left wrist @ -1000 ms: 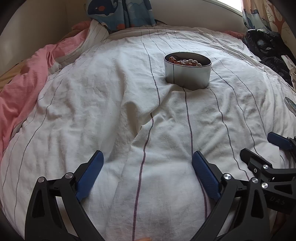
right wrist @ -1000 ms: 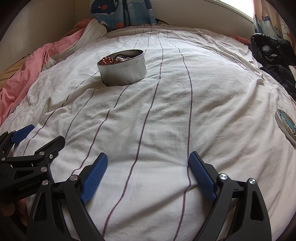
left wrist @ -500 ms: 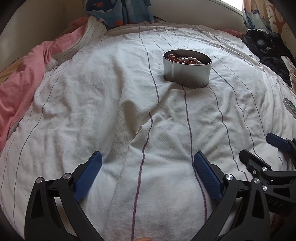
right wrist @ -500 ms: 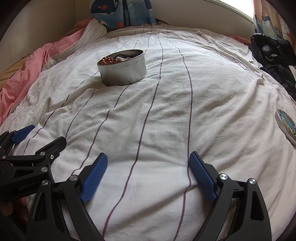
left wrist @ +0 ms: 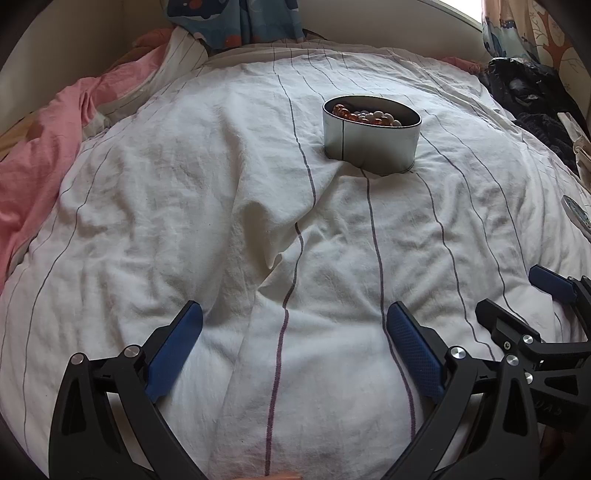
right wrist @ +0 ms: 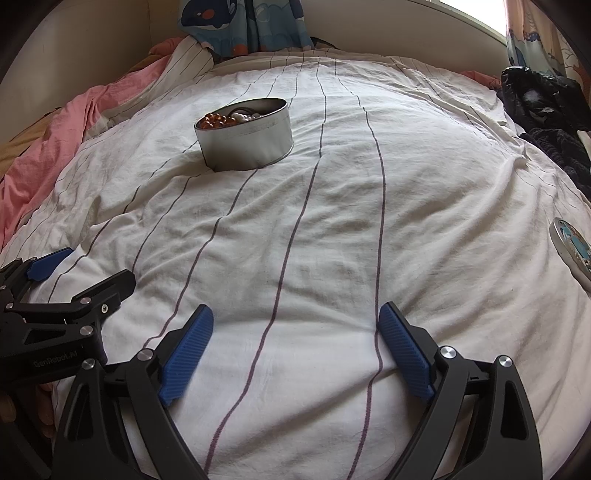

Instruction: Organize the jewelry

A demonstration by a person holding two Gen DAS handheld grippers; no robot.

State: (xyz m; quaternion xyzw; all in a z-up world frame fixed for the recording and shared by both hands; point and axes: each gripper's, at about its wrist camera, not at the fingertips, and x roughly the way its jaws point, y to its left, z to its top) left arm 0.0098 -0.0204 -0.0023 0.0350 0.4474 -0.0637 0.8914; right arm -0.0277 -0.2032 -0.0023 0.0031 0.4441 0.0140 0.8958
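A round silver tin stands open on the white striped bedsheet, far ahead, holding amber and pearl bead jewelry. It also shows in the right wrist view, with the beads inside. The tin's lid lies at the right edge of the bed, also glimpsed in the left wrist view. My left gripper is open and empty, low over the sheet. My right gripper is open and empty beside it. Each shows at the edge of the other's view.
A pink blanket is bunched at the left. Dark clothing is piled at the far right. A blue patterned curtain hangs behind the bed. The sheet is wrinkled and mounded.
The left wrist view has shifted slightly, the tin sitting a little higher in frame. The right gripper has barely moved. Both stay open.
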